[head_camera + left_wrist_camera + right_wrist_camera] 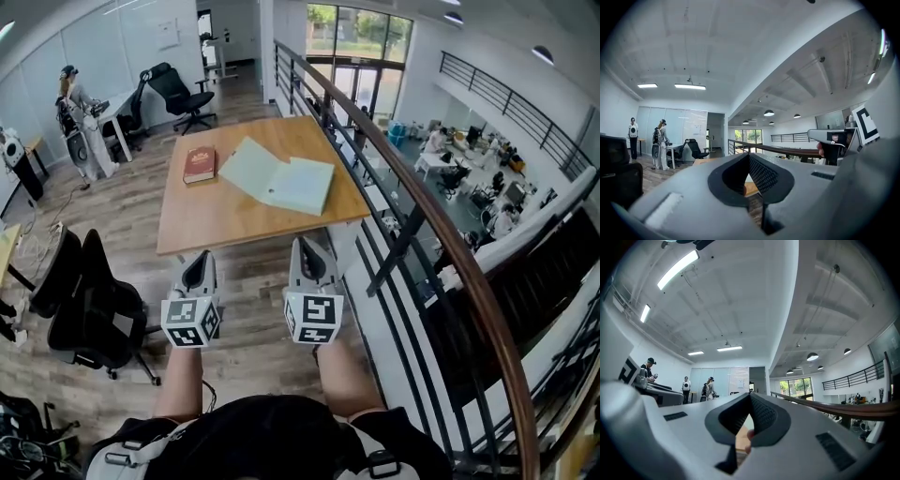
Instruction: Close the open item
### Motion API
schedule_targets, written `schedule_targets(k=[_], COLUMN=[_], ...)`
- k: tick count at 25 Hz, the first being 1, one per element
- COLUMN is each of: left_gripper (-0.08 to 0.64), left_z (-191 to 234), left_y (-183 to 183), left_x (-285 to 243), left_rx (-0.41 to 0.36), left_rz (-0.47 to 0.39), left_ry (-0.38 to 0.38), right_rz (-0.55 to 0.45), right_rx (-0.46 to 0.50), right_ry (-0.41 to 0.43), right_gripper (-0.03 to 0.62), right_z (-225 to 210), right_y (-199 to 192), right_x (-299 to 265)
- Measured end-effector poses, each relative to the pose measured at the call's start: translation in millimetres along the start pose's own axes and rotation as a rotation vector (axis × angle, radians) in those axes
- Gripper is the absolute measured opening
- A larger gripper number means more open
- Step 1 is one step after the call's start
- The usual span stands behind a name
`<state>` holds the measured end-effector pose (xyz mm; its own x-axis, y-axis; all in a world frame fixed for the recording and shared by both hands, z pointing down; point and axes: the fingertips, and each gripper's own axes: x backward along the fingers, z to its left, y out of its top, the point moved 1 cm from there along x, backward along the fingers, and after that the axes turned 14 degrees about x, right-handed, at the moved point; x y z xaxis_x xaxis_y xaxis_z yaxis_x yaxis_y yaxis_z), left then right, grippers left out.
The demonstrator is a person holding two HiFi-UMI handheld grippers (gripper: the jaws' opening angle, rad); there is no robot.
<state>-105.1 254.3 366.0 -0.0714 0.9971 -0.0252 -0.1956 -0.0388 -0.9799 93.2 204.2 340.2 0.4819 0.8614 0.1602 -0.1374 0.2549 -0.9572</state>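
1. The open book lies flat on the wooden worktop, toward its far right part, with pale pages facing up.
2. A closed red book lies just to the left of the open book on the same worktop.
3. The left gripper is held on the near side of the worktop, well apart from the open book. In the left gripper view its jaws are pressed together with nothing between them.
4. The right gripper is held beside the left one, also short of the open book. In the right gripper view its jaws are likewise closed and empty.
5. A dark railing runs along the right side of the worktop.
6. A black office chair stands on the wood floor to the left of the grippers.
7. A person stands at a desk in the far left of the room.
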Motion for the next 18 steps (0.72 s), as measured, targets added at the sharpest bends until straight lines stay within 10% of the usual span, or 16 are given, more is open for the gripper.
schedule_targets(k=[18], left_gripper=[-0.005], left_z=[57], left_y=[-19], left_x=[-6], left_rx=[-0.002], left_rz=[0.015], left_ry=[-0.025], right_rz=[0.019], right_rx=[0.008], right_ry=[-0.078], right_gripper=[-0.002], right_z=[33], right_y=[-15], right_x=[-16])
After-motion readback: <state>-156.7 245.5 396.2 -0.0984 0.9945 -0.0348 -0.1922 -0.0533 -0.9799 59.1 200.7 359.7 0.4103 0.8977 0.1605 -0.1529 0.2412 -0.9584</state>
